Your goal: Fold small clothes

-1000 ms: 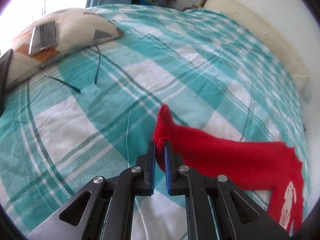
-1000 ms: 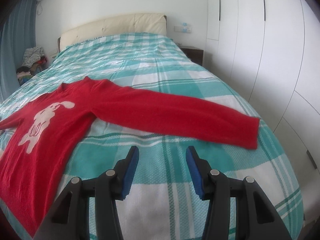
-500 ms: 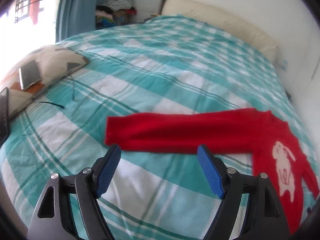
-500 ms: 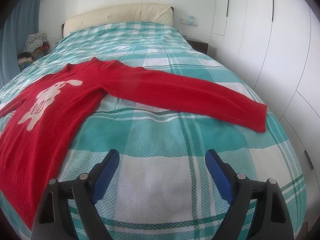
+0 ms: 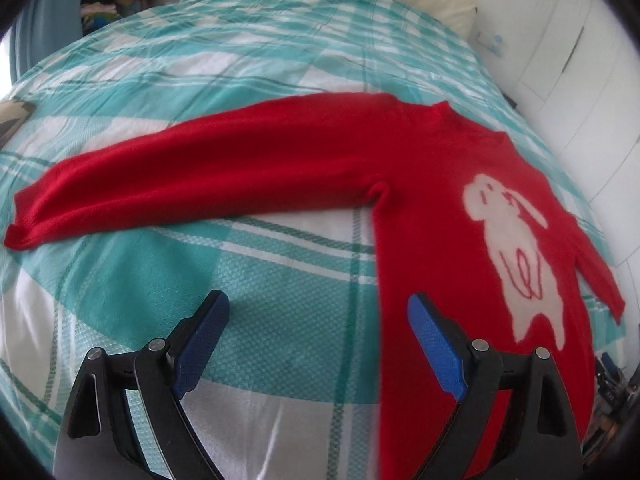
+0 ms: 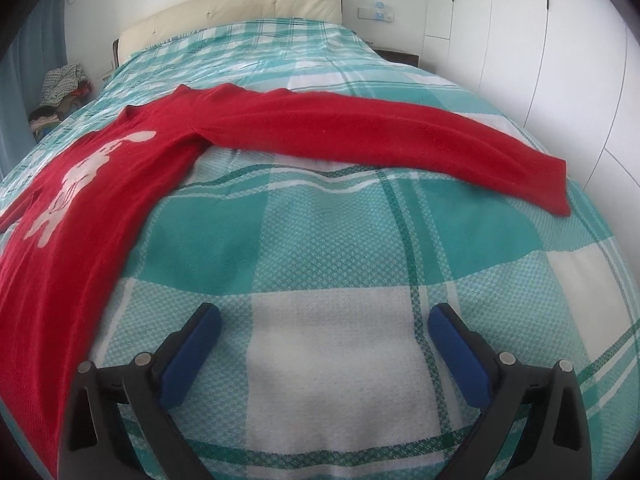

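In the left wrist view, the left gripper (image 5: 318, 312) is no longer pinching the cuff of the red sweater (image 5: 420, 184) as it was a second ago; its jaws are opening wide with nothing between them, and the left sleeve (image 5: 192, 188) is now lying flat toward the left edge while the bunny print (image 5: 516, 248) is showing at right. The right blue pad (image 5: 434, 344) is hanging over the body's side edge. In the right wrist view, the right gripper (image 6: 324, 320) is also opening, empty, over bare plaid bedspread (image 6: 332, 360), with the right sleeve (image 6: 400, 136) stretching toward the upper right. The spreading looks finished, so folding can likely start. Count: one sweater, two sleeves, one bunny, two grippers, one headboard (image 6: 240, 12).
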`<state>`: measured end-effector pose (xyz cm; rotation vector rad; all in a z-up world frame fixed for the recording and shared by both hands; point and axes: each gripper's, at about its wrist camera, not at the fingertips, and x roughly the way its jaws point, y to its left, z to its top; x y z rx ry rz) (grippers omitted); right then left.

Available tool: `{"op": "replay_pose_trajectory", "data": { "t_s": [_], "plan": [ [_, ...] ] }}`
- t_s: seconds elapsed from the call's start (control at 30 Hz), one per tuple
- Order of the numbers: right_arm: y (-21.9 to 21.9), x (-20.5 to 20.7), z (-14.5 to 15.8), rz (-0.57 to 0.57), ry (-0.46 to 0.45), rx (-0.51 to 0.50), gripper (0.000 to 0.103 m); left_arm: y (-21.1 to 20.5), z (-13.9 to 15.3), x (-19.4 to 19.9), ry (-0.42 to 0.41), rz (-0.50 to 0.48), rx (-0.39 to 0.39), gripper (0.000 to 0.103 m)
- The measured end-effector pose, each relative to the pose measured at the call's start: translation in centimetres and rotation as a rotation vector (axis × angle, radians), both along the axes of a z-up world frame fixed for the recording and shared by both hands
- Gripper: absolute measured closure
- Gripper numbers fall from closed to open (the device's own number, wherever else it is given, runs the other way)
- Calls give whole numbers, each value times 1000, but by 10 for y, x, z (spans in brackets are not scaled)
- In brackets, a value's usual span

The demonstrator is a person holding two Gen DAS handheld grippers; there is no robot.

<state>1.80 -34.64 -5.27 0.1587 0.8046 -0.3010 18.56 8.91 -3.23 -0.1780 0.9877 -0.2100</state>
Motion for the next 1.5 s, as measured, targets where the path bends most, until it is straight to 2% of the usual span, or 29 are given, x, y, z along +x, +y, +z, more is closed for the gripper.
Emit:
{"op": "replay_pose_trajectory", "data": {
  "t_s": [0.07,0.1,0.17,0.27,0.33,0.5,0.7,1.5],
  "plan": [
    [1,0,-1,1,0,-4,0,10,-9,2,30,22,-49,10],
    [1,1,-1,1,1,-6,0,9,-11,1,28,13,-47,8],
    [1,1,-1,1,2,-6,0,-1,-13,-2,25,-21,1,1],
    [1,2,-1,1,1,-4,0,-19,-17,-7,14,-52,126,0],
    [2,2,-1,1,0,-3,0,-22,-18,-10,4,-55,155,0],
    [2,2,-1,0,1,-5,0,-19,-18,-14,-6,-52,149,0],
    [1,2,-2,0,0,0,0,-24,-19,-16,-22,-55,191,0],
    [2,0,-2,0,-2,5,0,-25,-20,-12,-16,-57,200,0]
  ]
}}
